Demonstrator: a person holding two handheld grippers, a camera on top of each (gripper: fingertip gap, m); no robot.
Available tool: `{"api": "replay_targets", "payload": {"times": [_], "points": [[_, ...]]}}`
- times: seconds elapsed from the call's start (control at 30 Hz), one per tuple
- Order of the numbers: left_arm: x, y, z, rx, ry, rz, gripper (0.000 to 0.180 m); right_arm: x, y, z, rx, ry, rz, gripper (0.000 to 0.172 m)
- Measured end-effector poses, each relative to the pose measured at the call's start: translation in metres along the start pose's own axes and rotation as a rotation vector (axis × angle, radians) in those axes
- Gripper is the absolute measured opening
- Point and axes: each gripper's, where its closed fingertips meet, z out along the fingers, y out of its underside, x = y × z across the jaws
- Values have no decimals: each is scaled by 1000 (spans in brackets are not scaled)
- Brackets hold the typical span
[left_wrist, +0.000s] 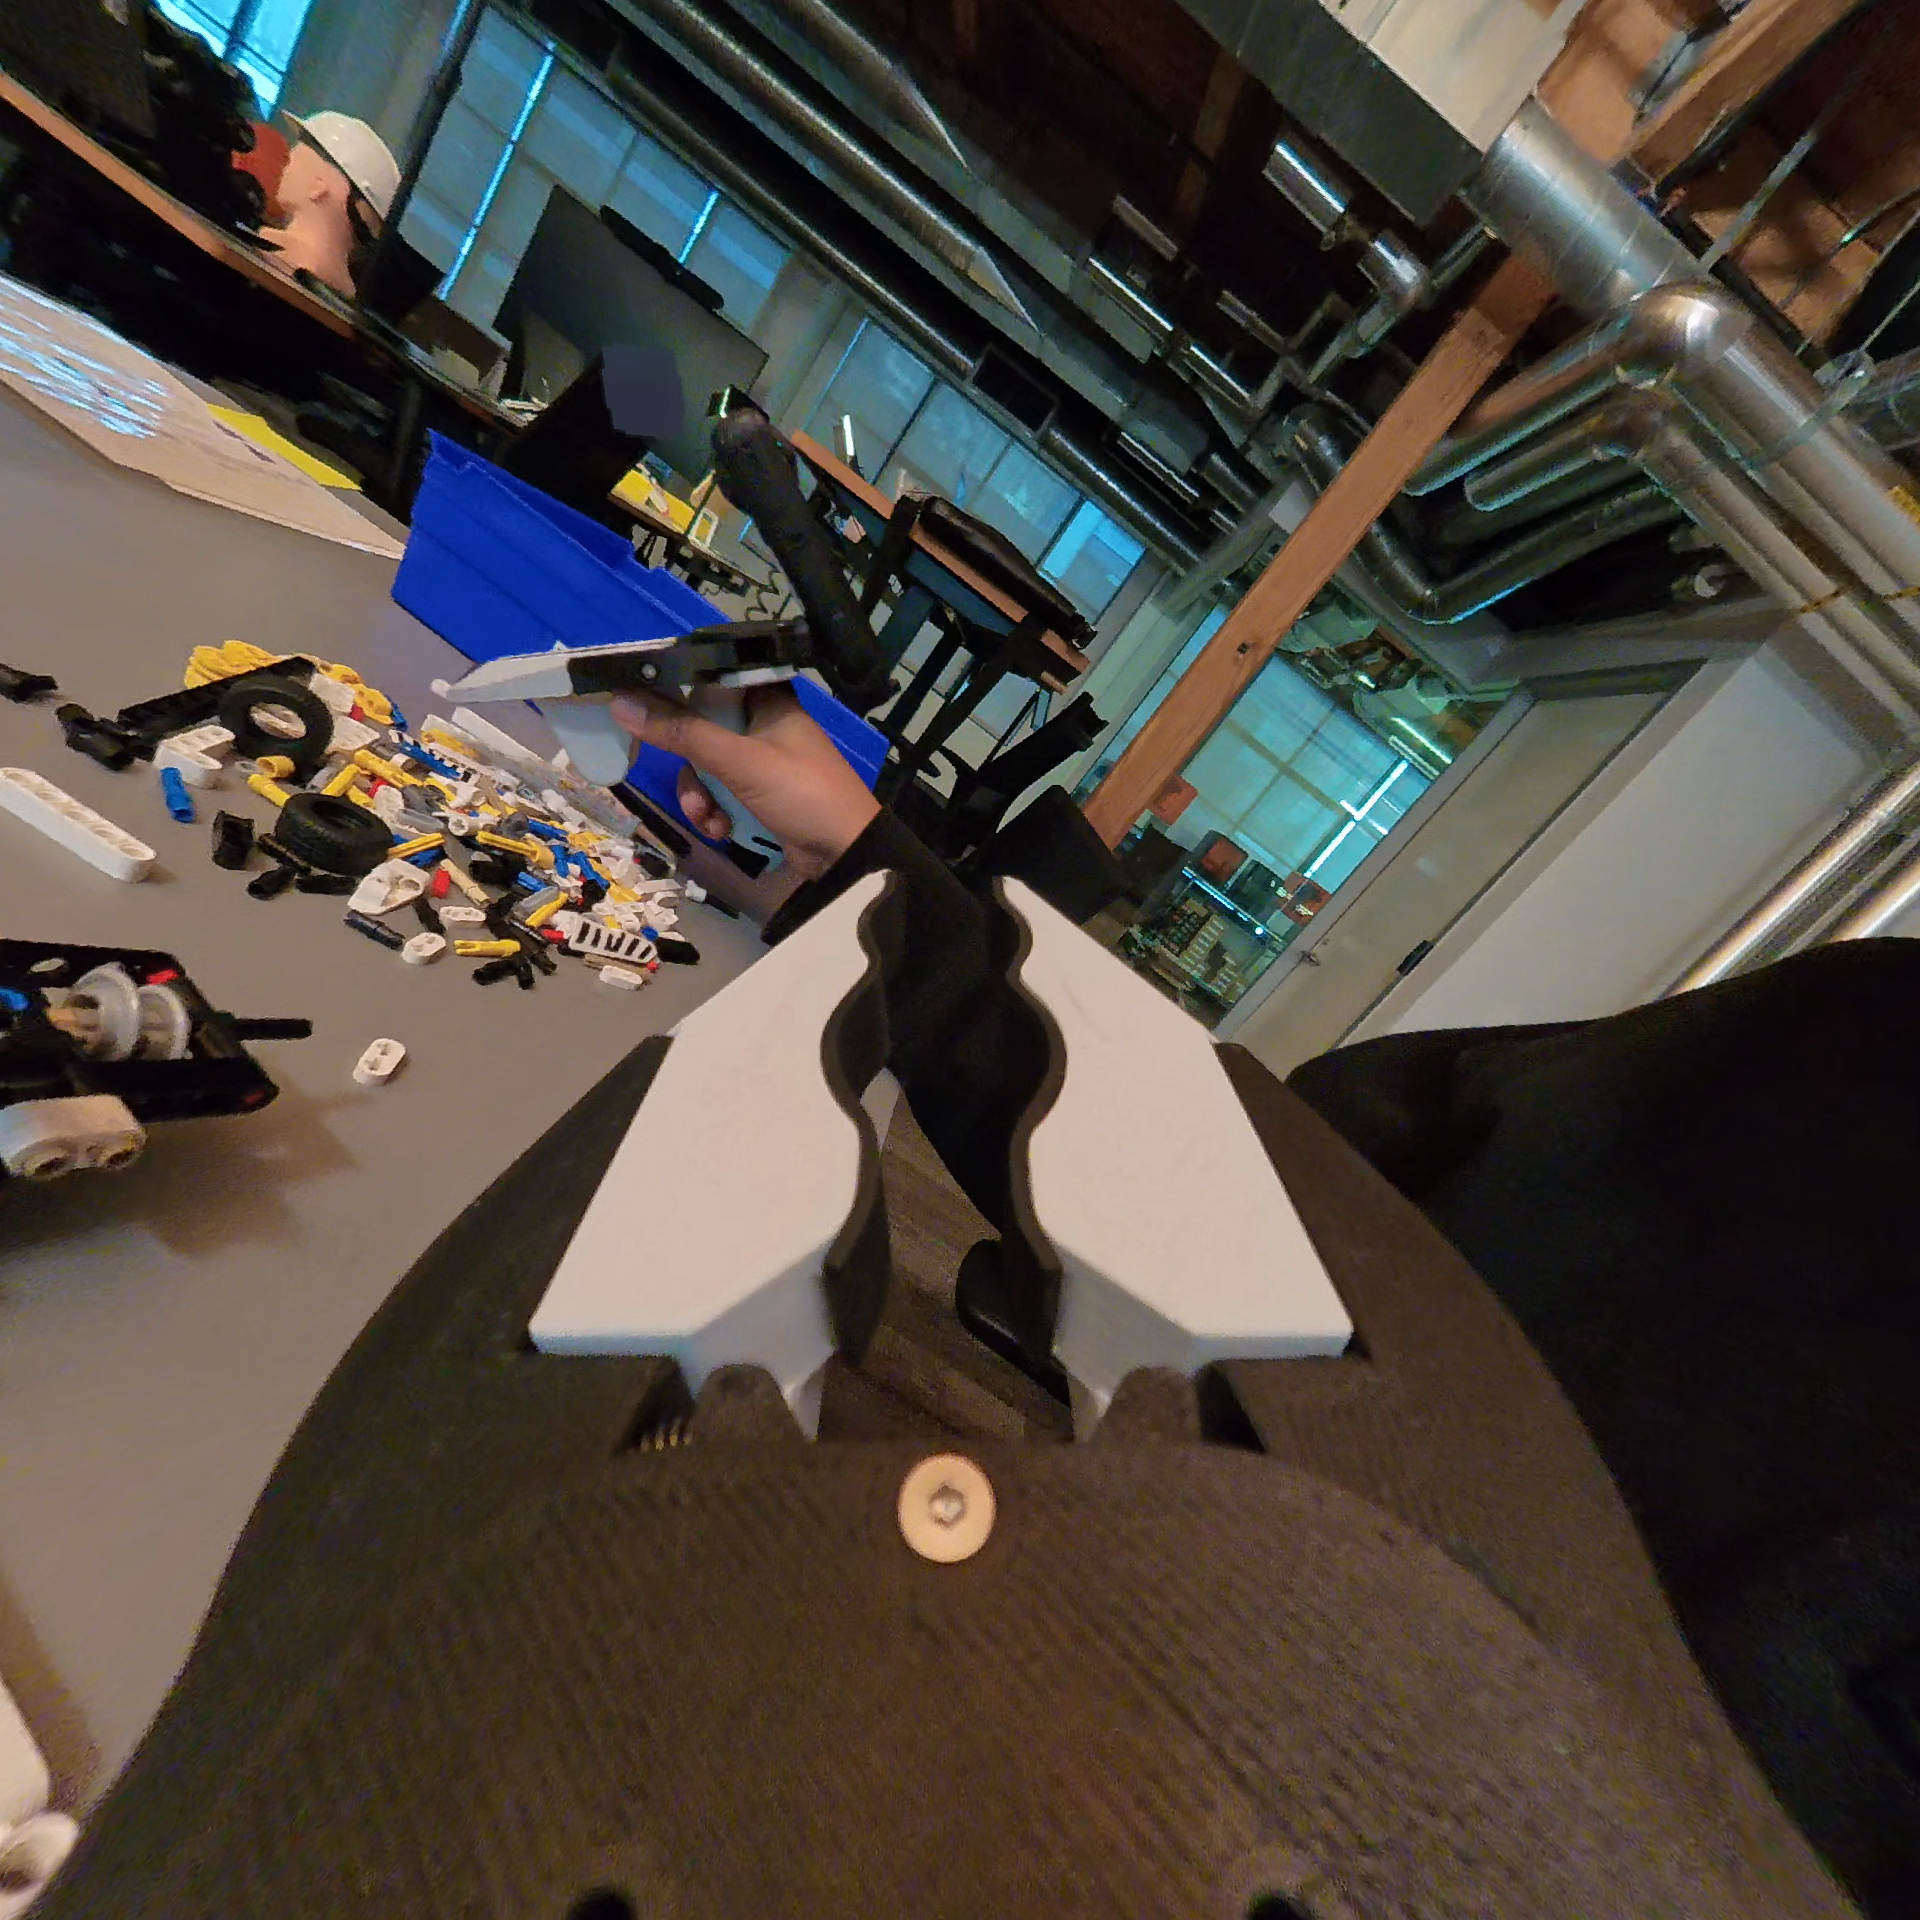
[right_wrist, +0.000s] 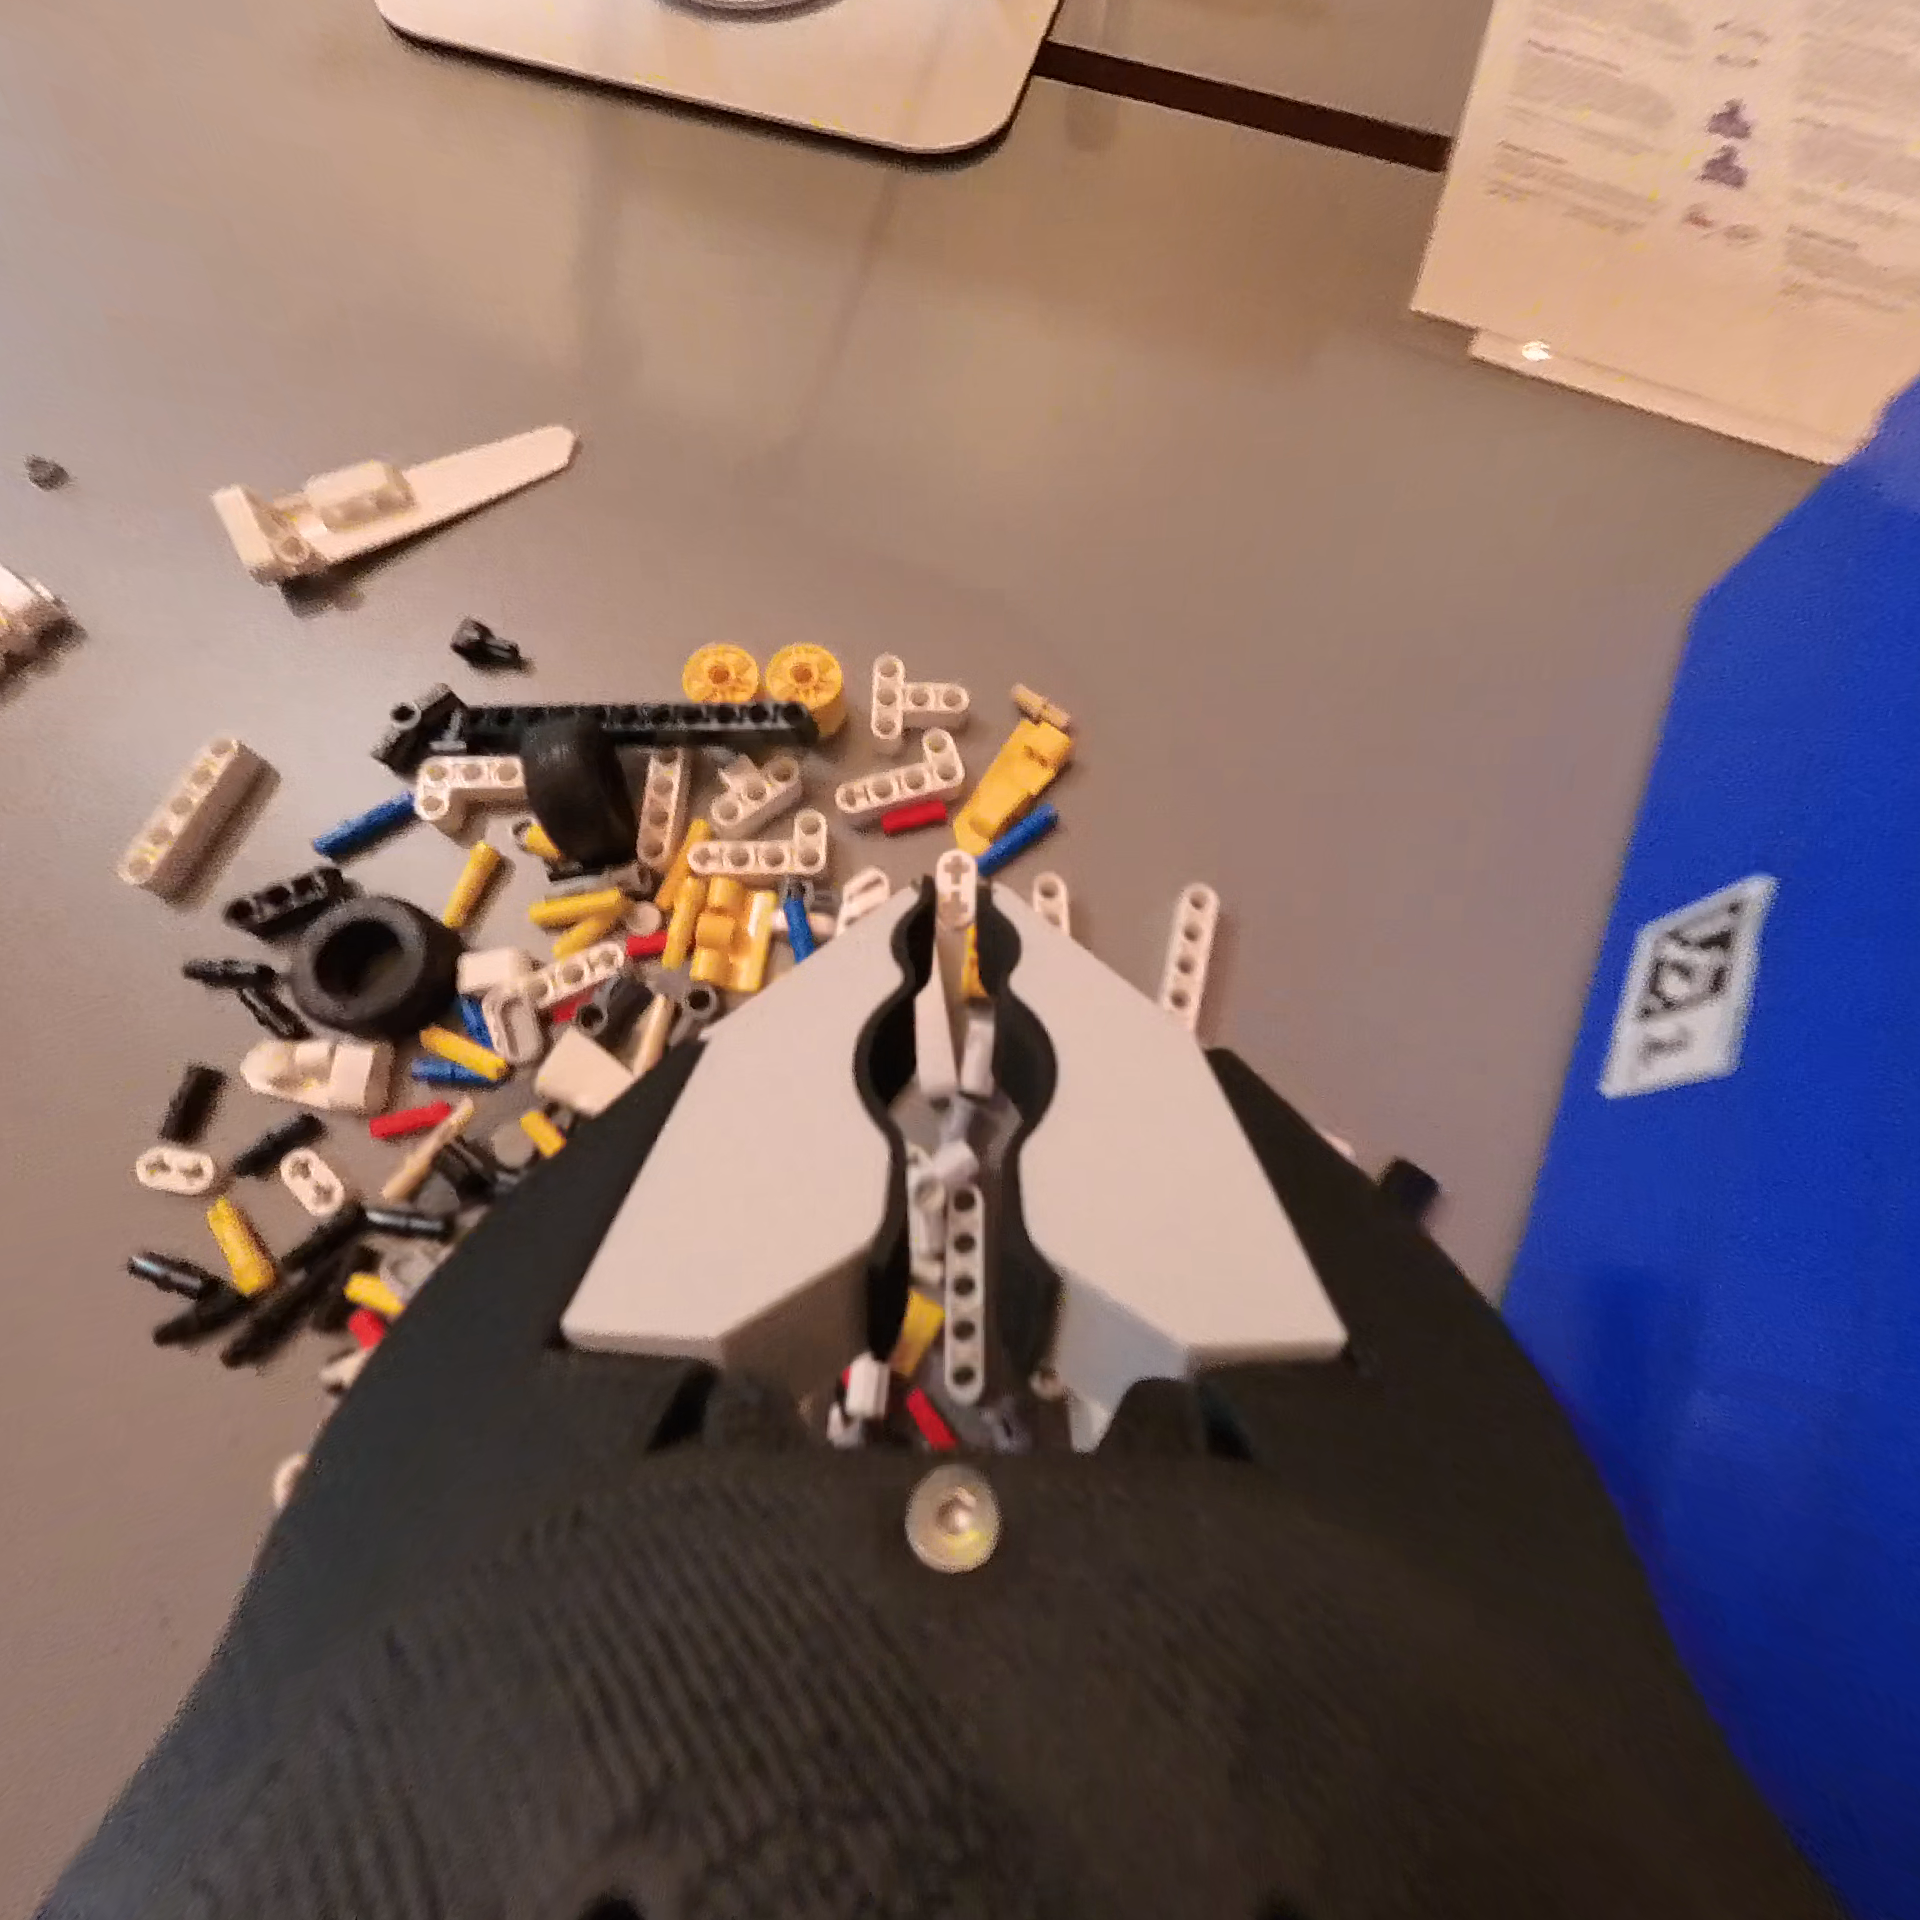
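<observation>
Right claw (right_wrist: 951, 914) is being clamped on a white beam (right_wrist: 956, 883), judged light, stiff, slippery, best pinched mid-length.

Right claw (right_wrist: 951, 914) pinching a small white two-hole beam (right_wrist: 954, 883) at its tips, above scattered building pieces (right_wrist: 582, 935) on grey counter (right_wrist: 1247, 520), blue bin (right_wrist: 1766, 1143) just right

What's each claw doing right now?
Left claw: nearly closed, nothing visibly held.
Right claw: closed on a small white toy piece above the parts pile.
</observation>
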Motion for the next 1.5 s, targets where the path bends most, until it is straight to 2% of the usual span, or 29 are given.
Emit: {"api": "replay_targets", "payload": {"times": [0.07,0.13,0.27,0.4,0.53,0.67,0.8,0.83,0.87,1.0,1.13,1.3,1.4,1.5], "points": [[-3,-1,-3,7,0,-17,12,1,2,11,-39,-10,14,8],[-5,-2,-7,17,-3,-26,12,3,7,15,-88,12,18,19],[-13,-7,-16,39,-32,-19,12,-7,-9,-10,39,33,15,22],[-24,-14,-25,80,-59,-24,12,-92,-16,-43,146,-224,-79,26],[-31,-17,-31,95,-70,-37,12,-188,17,-59,105,-451,-291,27],[-31,-18,-31,97,-65,-38,12,-218,44,-43,0,-459,-412,30],[-27,-19,-29,89,-58,-30,12,-221,59,-27,-100,-466,-406,32],[-27,-19,-29,89,-59,-28,12,-221,58,-27,-95,-466,-405,25],[-27,-19,-29,91,-59,-28,12,-220,58,-27,-97,-462,-407,6],[-29,-19,-31,96,-59,-37,12,-185,44,-21,-65,-290,-405,6],[-30,-18,-31,94,-63,-37,12,-132,13,-26,66,-132,-272,5],[-30,-16,-30,90,-66,-38,12,-99,-8,-18,110,-156,-88,6],[-31,-15,-30,87,-68,-36,12,-101,-12,-6,75,-178,-94,6],[-32,-15,-30,84,-74,-33,12,-100,-3,8,-14,-147,-115,6]]}}
